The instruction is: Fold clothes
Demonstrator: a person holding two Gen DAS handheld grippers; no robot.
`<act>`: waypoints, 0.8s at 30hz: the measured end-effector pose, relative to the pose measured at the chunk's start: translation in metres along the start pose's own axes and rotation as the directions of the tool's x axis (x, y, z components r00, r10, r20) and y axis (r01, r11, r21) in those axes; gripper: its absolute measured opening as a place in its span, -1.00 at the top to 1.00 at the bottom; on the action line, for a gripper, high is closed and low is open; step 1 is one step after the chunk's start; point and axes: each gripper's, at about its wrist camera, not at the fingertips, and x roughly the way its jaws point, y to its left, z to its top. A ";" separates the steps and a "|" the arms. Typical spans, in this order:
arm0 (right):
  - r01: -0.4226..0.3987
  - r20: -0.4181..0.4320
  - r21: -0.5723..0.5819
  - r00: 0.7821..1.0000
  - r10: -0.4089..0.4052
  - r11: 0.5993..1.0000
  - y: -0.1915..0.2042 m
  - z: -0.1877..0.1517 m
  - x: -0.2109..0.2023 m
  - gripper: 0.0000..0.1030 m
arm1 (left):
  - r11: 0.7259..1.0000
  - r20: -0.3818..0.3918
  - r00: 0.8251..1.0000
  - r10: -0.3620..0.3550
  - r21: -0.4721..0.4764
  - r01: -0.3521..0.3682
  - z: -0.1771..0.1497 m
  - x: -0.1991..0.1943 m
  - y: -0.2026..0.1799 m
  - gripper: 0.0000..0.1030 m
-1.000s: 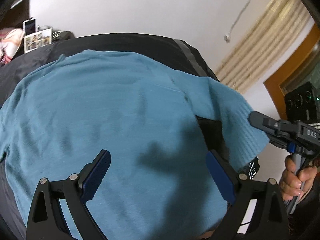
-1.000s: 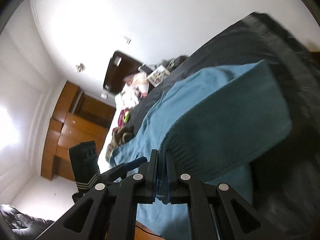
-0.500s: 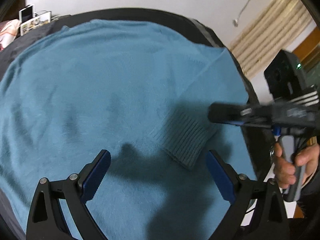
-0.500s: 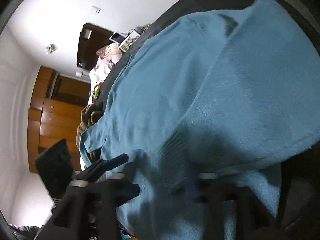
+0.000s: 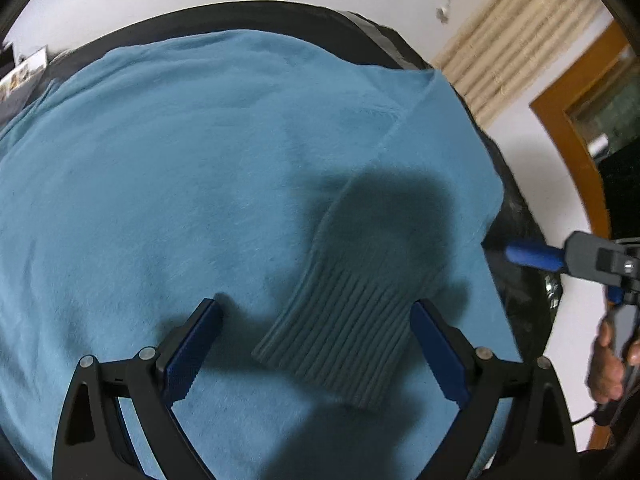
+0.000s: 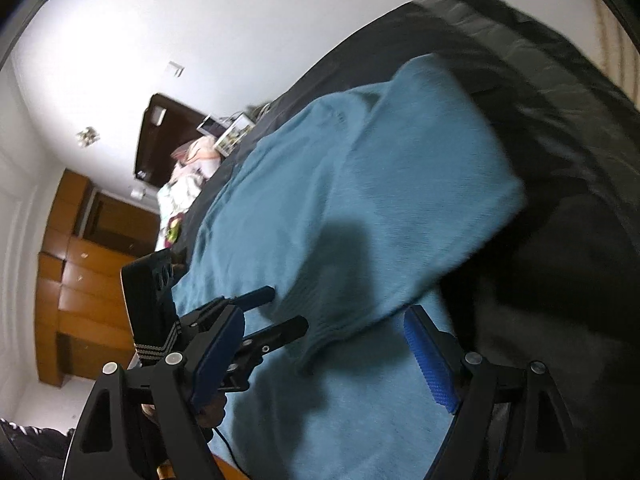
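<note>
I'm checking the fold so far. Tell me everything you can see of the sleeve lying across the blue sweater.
The sleeve is teal-blue soft knit, like the sweater it belongs to, ending in a ribbed cuff of a greyer tone. It is folded inward from the shoulder and lies flat, diagonally, on the sweater's body, cuff nearest the left-wrist camera. A shadow falls over it. Neither tongs grip it: the cuff lies between the left tongs' open fingers.

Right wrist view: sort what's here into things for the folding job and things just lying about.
For the job:
- blue sweater, spread on the dark bed cover
- its sleeve, folded across the body
- left gripper, open
- right gripper, open

Lying about:
- photo frame
- heap of clothes
- wardrobe
</note>
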 end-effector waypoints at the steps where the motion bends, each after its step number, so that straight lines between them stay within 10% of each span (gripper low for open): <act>1: 0.013 0.010 0.004 1.000 -0.013 1.000 -0.001 -0.001 -0.003 -0.63 | 1.000 0.001 1.000 0.009 0.022 -0.009 0.001 0.002 -0.004 -0.82; 8: 0.126 0.080 0.028 0.989 -0.127 0.992 -0.010 -0.004 -0.022 -0.63 | 0.998 -0.036 0.999 0.023 0.051 -0.022 0.009 0.003 -0.012 0.69; 16: 0.254 0.136 0.006 0.958 -0.253 0.967 -0.007 0.005 -0.035 -0.63 | 0.995 0.107 0.990 -0.097 0.008 0.096 0.044 -0.061 0.003 0.75; 24: 0.344 0.153 -0.054 0.931 -0.332 0.938 0.010 0.014 -0.025 -0.63 | 0.993 0.298 0.954 -0.009 -0.111 0.044 0.074 -0.154 0.083 0.75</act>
